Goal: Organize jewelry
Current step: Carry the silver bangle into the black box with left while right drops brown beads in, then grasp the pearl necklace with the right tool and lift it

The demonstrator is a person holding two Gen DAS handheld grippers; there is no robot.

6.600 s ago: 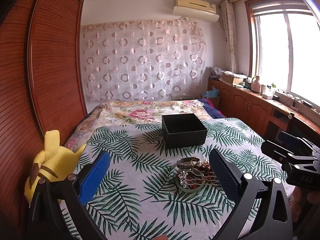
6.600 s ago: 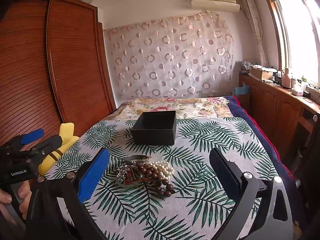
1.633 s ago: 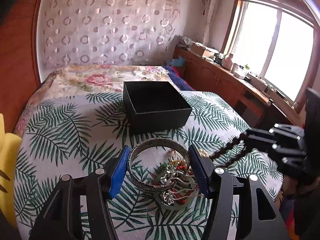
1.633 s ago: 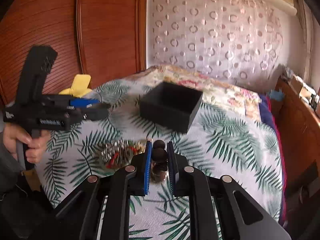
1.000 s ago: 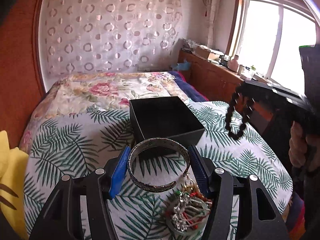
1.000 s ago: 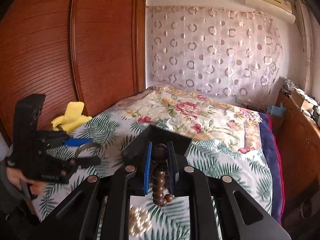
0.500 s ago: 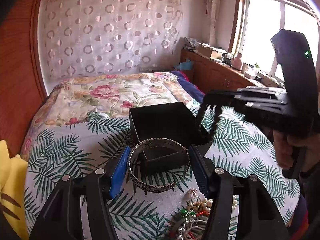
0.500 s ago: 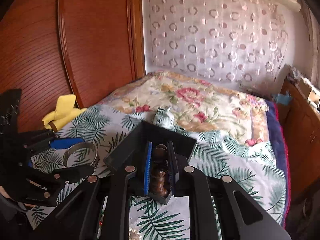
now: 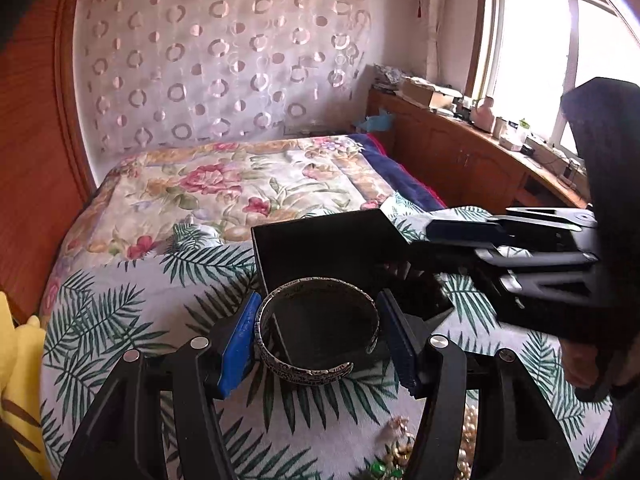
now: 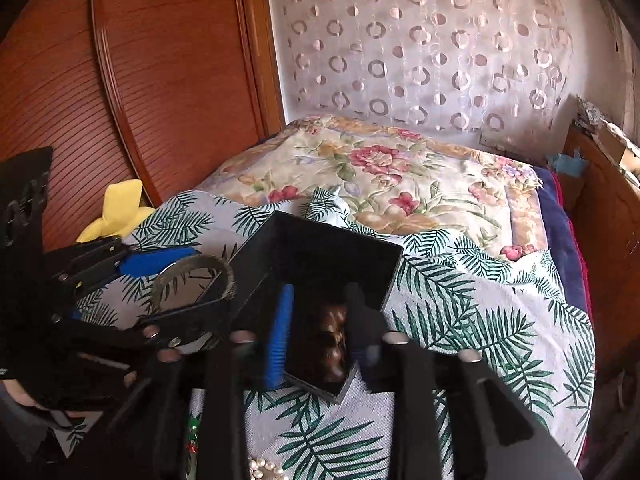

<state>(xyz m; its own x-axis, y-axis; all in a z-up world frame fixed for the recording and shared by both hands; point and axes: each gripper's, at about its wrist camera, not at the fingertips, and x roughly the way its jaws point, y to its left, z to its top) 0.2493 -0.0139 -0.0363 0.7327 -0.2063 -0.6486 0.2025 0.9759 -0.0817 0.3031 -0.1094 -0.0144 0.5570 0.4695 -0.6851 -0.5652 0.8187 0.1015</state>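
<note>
A: Holding a silver bangle [image 9: 318,326], the left tongs [image 9: 318,334] are spread about as wide as the bangle, a pad pressed on each side. Bangle lies flat between them, open gap toward the camera.

B: Where's that relative to the box?

A: Black box [image 9: 332,248] is straight ahead of the left tongs, the bangle hanging over its near edge. Box is open-topped and sits on the palm-leaf cloth [image 9: 132,320] on the bed.

B: Right tongs?

A: Right tongs [image 10: 320,330] are parted a little, nothing pinched. Brown bead bracelet [image 10: 334,340] lies in the gap between the fingers, down inside the box; fingertips reach over the box's near corner. Can't tell whether the pads touch the beads.

B: Do the two get in each other's way?

A: Close. From the left wrist view the right tongs come in from the right over the box's right wall, just ahead of the left tongs' right finger. From the right wrist view the left tongs and bangle are just left of the box.

B: Other stuff?

A: Jewelry pile [image 9: 404,460] below the left tongs, pearls [image 10: 262,470] below the right tongs. Yellow plush [image 10: 116,216] far left by the wooden wardrobe [image 10: 132,80]. Floral quilt [image 9: 224,188] beyond the box.
</note>
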